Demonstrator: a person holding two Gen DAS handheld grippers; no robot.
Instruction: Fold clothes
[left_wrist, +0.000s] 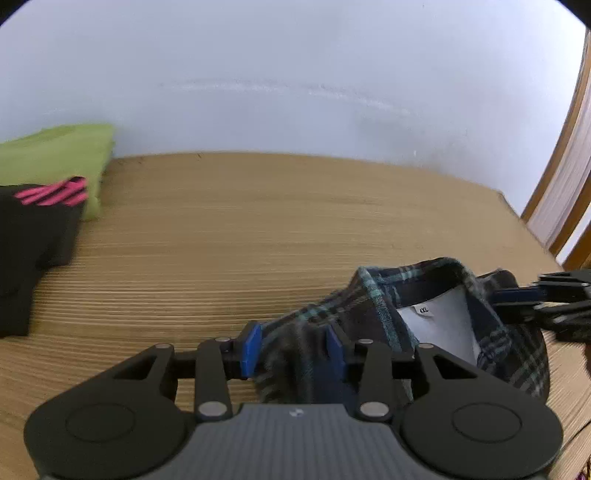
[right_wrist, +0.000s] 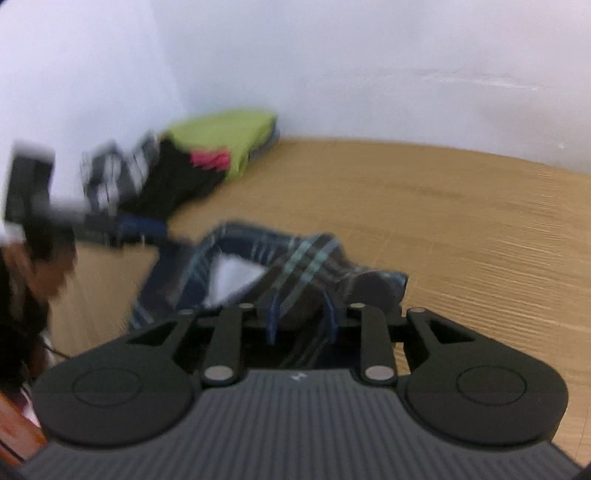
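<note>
With the plaid shirt (left_wrist: 436, 328) bunched on the wooden table (left_wrist: 258, 229) well apart from the green and black pile (left_wrist: 55, 162), left gripper (left_wrist: 293, 349) and right gripper (right_wrist: 301, 319) each pinch shoulder fabric in part-open jaws, so spreading it evenly probably works best.

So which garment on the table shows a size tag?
The dark plaid shirt, its white collar lining reads 4XL; the green and black garments show none.
</note>
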